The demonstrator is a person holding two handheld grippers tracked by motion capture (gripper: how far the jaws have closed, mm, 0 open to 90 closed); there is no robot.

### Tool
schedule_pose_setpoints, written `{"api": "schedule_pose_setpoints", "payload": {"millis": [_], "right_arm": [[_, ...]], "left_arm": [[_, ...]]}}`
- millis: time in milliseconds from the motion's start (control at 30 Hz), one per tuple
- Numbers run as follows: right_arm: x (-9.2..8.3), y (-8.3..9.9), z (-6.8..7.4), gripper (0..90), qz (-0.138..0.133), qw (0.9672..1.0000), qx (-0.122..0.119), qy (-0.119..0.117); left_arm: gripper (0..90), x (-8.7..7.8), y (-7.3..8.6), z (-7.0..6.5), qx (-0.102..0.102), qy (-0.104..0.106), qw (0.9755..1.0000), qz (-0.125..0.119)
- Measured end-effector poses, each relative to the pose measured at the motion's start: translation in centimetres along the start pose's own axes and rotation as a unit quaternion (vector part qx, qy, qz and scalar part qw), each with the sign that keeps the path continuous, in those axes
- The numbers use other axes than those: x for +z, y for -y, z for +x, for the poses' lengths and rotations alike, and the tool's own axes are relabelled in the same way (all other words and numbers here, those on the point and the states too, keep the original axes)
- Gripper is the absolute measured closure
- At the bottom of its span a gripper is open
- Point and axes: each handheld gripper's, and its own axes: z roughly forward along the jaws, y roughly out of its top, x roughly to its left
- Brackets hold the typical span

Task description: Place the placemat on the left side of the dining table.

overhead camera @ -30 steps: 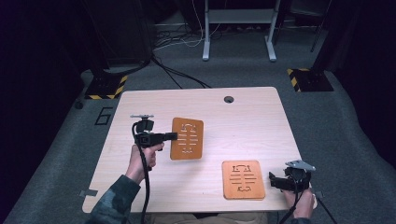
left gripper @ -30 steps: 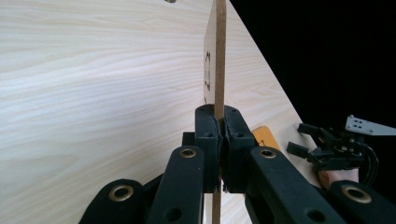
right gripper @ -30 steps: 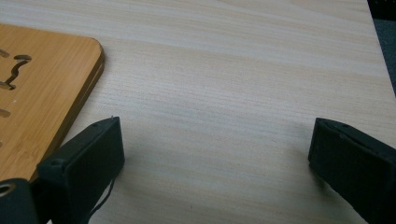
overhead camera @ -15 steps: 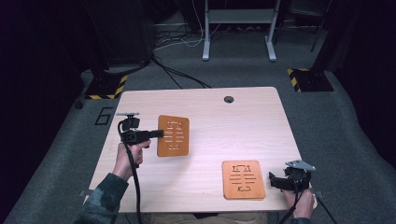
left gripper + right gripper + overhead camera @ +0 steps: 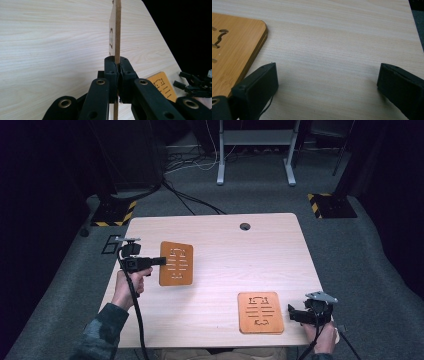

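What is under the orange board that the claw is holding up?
Under the held orange board, pinched in the left claw, you can see pale wooden table all around it. The patch right below the board is covered by it from above, so I can't tell.

I can read no words, brand names or numbers anywhere from my seat. The two orange boards, the held board [image 5: 176,263] and the flat board [image 5: 260,312], carry cut-out slots and bracket-like shapes, but these form no letters I can make out. The only signs are yellow-and-black hazard stripes on the left floor plate [image 5: 112,213] and the right floor plate [image 5: 332,205] beyond the table.
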Motion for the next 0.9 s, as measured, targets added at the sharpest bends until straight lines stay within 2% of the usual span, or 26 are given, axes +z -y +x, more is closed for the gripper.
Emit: {"api": "schedule_pose_setpoints", "payload": {"millis": [367, 467, 500, 700, 900], "right_arm": [[0.0, 0.0, 0.0, 2.4, 0.0, 1.0, 0.001, 0.0], [0.0, 0.0, 0.0, 2.4, 0.001, 1.0, 0.0, 0.0], [0.0, 0.0, 0.0, 2.4, 0.0, 1.0, 0.0, 0.0], [0.0, 0.0, 0.0, 2.4, 0.0, 1.0, 0.001, 0.0], [0.0, 0.0, 0.0, 2.4, 0.0, 1.0, 0.0, 0.0]], "left_arm": [[86.9, -1.1, -1.4, 1.4, -0.003, -0.037, 0.9992, 0.013], [86.9, -1.2, -1.6, 1.7, -0.005, -0.041, 0.999, 0.016], [86.9, -1.3, -1.8, 1.9, -0.005, -0.049, 0.9986, 0.02], [86.9, -1.5, -2.4, 2.5, -0.004, -0.067, 0.9973, 0.027], [86.9, -1.6, -2.9, 2.8, 0.001, -0.08, 0.9963, 0.03]]}}
